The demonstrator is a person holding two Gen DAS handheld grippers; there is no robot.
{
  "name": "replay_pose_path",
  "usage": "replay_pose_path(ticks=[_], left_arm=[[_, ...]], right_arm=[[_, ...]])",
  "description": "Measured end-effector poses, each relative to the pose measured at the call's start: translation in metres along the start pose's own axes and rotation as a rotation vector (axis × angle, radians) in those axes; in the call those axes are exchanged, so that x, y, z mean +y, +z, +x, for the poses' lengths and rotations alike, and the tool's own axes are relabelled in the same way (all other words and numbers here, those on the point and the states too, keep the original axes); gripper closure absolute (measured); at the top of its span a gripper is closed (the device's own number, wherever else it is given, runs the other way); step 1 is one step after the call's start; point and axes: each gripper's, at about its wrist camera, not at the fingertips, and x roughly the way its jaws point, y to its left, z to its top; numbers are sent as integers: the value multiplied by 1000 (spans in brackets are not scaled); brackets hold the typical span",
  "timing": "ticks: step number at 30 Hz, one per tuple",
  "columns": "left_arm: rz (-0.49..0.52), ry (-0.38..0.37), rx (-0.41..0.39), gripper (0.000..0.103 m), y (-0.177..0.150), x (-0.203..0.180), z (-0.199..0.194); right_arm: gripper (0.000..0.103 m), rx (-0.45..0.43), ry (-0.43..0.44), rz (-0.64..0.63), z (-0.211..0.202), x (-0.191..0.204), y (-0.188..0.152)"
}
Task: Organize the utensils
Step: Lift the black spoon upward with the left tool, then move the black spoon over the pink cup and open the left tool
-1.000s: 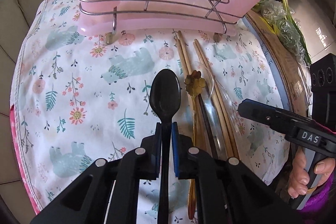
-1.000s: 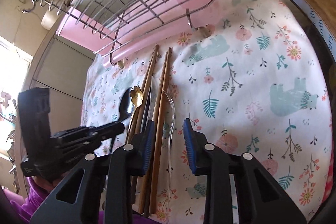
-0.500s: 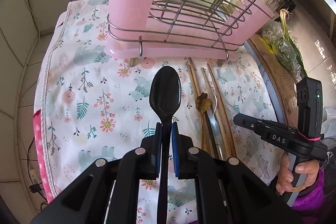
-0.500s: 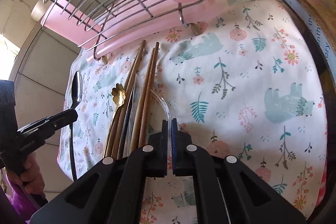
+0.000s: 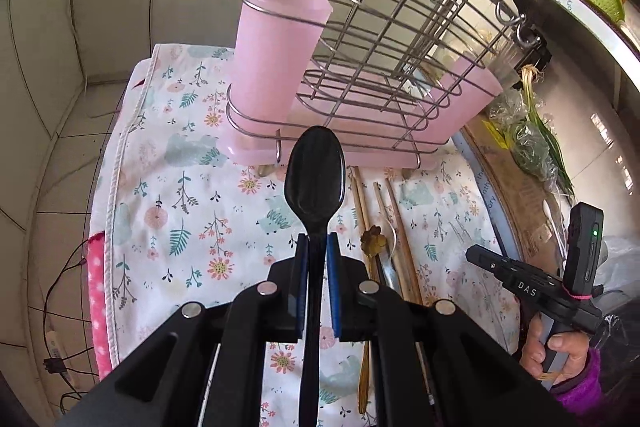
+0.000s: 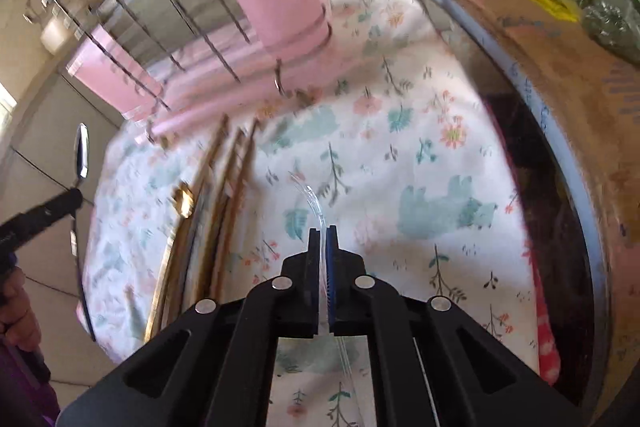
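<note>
Both grippers are clamped, the left gripper [image 5: 316,251] on a black spoon [image 5: 315,171] whose long axis points toward the pink cup [image 5: 276,55] ahead, the right gripper [image 6: 323,239] on a clear utensil [image 6: 310,199].

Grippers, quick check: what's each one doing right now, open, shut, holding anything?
Left gripper: shut on the black spoon, bowl pointing forward.
Right gripper: shut on the clear plastic utensil.

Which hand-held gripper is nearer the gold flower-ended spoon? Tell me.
Left, judging from both views. The left hand-held gripper, gripping the black spoon, hovers beside the gold spoon; the right hand-held gripper sits beyond the chopsticks.
</note>
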Motion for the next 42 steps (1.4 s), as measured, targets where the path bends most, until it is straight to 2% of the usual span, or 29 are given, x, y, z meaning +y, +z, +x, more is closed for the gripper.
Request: replay_pose_path(ticks=[6, 13, 18, 21, 27, 31, 36, 42], left_arm=[[-5, -38, -137, 95, 19, -5, -33], [-30, -95, -396, 95, 60, -11, -92], [-59, -102, -562, 95, 96, -16, -115], [-63, -96, -644, 95, 117, -17, -119], [-74, -59, -764, 95, 151, -11, -115], [-34, 12, -813, 95, 163, -9, -100], [-16, 68, -833, 95, 169, -2, -76], [-48, 52, -807, 95, 168, 12, -47]], right_arm=[[100, -215, 133, -29, -47, 18, 29], [100, -509, 352, -50, -110, 37, 88], [100, -696, 449, -72, -132, 45, 138], [100, -766, 485, -71, -133, 46, 168], [100, -814, 545, -66, -108, 40, 210], [100, -803, 571, -64, -81, 34, 227], [100, -777, 580, -41, -49, 27, 241], [100, -746, 545, -34, -25, 22, 235]])
